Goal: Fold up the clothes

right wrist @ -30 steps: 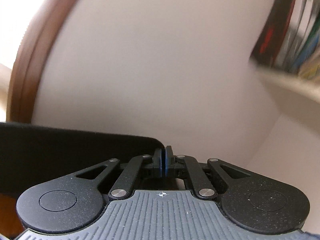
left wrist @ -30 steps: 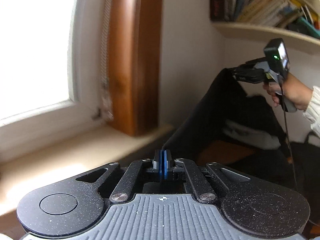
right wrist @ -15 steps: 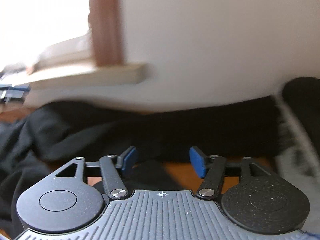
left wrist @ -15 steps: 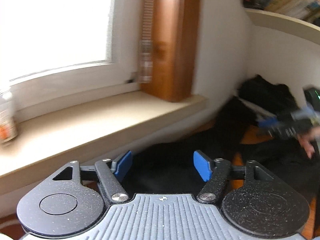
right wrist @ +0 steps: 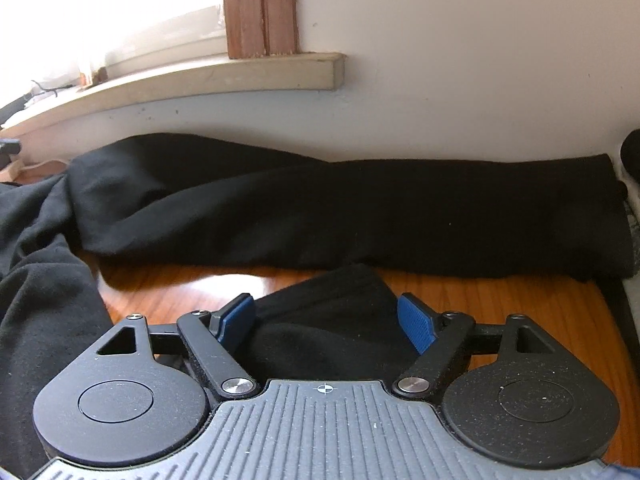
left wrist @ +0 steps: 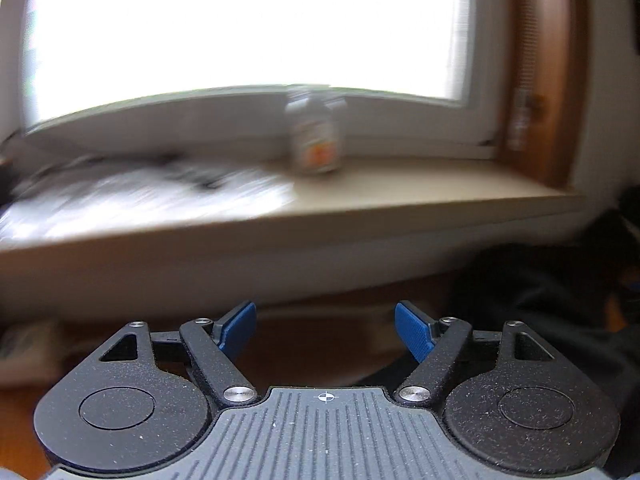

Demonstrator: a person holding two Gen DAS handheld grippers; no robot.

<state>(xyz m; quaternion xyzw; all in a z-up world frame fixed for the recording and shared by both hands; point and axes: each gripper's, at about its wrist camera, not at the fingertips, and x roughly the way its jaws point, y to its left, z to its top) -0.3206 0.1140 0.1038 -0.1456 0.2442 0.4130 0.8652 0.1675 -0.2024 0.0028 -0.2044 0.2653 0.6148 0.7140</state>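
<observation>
Left gripper and right gripper both angled downward, blue fingers opening wide.

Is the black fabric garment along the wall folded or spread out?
Folded. The black fabric garment lies as a long doubled band on the wooden table against the white wall, rolled edge in front, though rumpled at its left end.

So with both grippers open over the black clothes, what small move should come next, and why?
Probably the right gripper, jaws opening, should close on the black cloth corner lying loose between its fingers on the wooden table. The left gripper, also opening, has nothing between its fingers.
</observation>
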